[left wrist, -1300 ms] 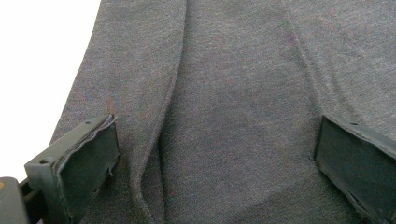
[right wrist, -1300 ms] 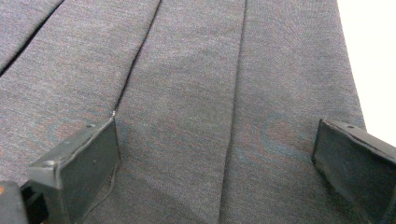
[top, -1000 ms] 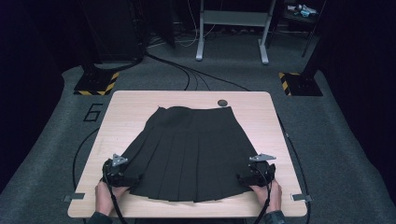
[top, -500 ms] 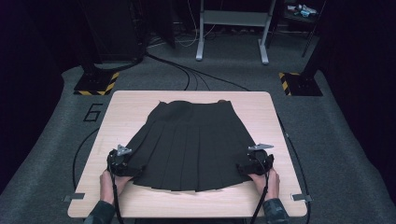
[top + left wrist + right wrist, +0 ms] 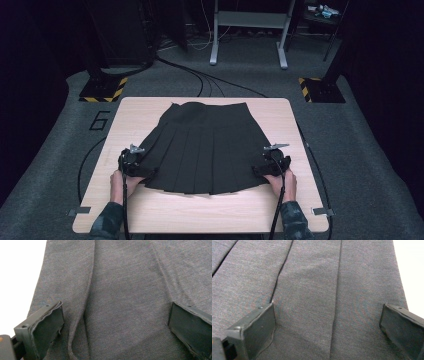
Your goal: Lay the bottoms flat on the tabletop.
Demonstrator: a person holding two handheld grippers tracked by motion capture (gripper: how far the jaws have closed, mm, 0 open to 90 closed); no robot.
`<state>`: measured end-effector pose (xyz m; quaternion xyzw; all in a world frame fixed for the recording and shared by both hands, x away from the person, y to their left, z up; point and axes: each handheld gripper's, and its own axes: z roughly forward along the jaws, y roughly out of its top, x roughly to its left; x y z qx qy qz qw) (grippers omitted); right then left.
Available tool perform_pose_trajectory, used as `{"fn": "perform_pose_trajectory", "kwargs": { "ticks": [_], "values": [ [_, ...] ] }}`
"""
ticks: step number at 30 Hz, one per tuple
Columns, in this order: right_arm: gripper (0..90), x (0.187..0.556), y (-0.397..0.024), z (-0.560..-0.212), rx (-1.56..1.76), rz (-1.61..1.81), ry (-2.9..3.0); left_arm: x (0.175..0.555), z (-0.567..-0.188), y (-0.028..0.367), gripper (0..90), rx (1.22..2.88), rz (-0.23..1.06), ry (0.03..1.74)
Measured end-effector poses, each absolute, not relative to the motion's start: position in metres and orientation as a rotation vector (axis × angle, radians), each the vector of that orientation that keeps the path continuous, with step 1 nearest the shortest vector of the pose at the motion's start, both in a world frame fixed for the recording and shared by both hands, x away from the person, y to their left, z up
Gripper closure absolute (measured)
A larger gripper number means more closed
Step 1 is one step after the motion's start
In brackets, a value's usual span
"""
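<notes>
One black pleated fabric skirt lies spread flat on a pale wooden square table, its narrow waistband toward the far edge and its wide hem toward the person. The skirt covers the middle of the table, with bare wood showing along both sides and in a strip in front of the hem. At the hem's left corner sits the left gripper, held in the person's left hand; at the hem's right corner sits the right gripper, held in the right hand. In the left gripper view its two black jaws stand wide apart, with the grey-looking cloth and one folded pleat edge lying between them. In the right gripper view the jaws are likewise spread, with two straight pleat lines running between them and the skirt's side edge just beyond the right jaw. Camouflage-patterned sleeves enter from the bottom of the high view. Around the table is dark grey carpet, crossed behind by black cables.
</notes>
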<state>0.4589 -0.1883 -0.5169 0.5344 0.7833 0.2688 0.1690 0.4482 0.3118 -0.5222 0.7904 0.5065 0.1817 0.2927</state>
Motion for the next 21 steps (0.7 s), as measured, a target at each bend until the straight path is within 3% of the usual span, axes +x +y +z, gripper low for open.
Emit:
{"fn": "perform_pose_trajectory", "kwargs": {
  "ticks": [10, 21],
  "values": [
    [0.0, 0.462, -0.189, -0.512, 1.505, 0.819, 2.249, 0.446, -0.511, 0.312, 0.0, 2.104, 0.483, 1.340],
    [0.0, 0.424, -0.191, -0.461, 1.358, 0.970, 2.193, 0.412, -0.466, 0.316, 0.0, 2.028, 0.549, 1.239]
  ]
}}
